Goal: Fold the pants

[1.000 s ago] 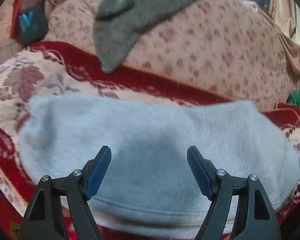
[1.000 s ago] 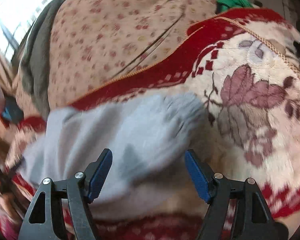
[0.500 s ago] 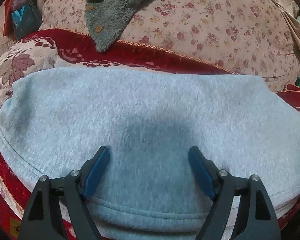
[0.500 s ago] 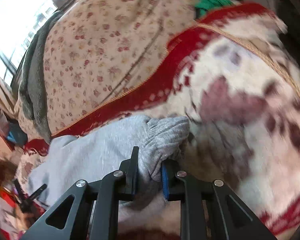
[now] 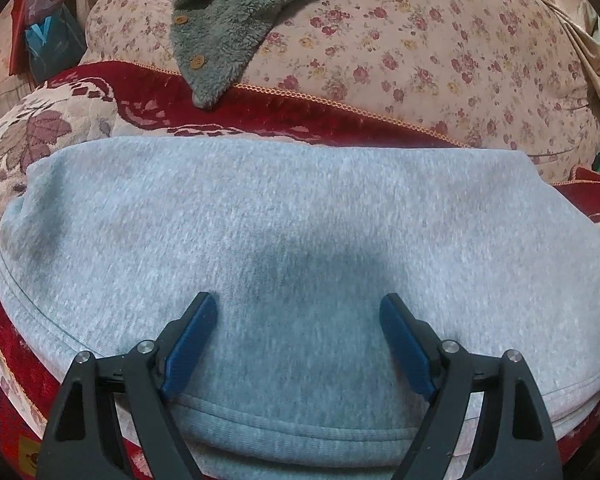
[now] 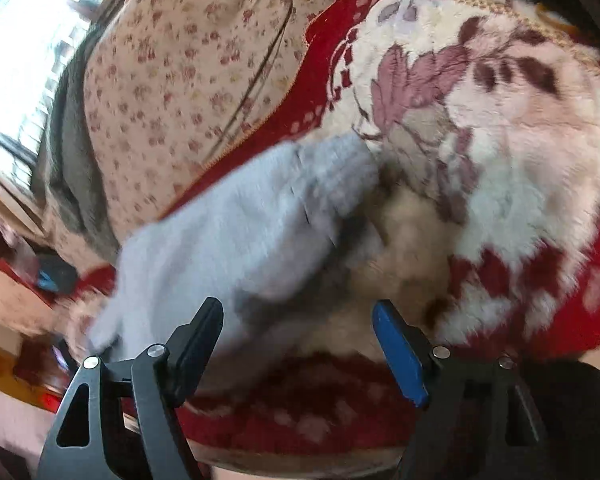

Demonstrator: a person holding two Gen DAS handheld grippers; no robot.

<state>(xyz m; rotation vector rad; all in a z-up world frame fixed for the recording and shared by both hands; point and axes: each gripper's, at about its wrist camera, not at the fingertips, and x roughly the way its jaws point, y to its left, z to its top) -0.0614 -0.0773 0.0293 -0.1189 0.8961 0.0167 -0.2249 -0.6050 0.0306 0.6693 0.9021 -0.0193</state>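
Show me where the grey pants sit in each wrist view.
Left wrist: grey pants fill the centre and lower picture.
Right wrist: grey pants lie left of centre, blurred.
Shared landmark: the red blanket border behind them.

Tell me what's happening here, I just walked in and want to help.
A person is folding grey pants on a red flowered blanket with a gripper in each hand. The left gripper hangs open over the pants. The right gripper has just been opening and now stands open, gripping nothing, beside the pants' cuff end. A grey fleece garment lies behind.
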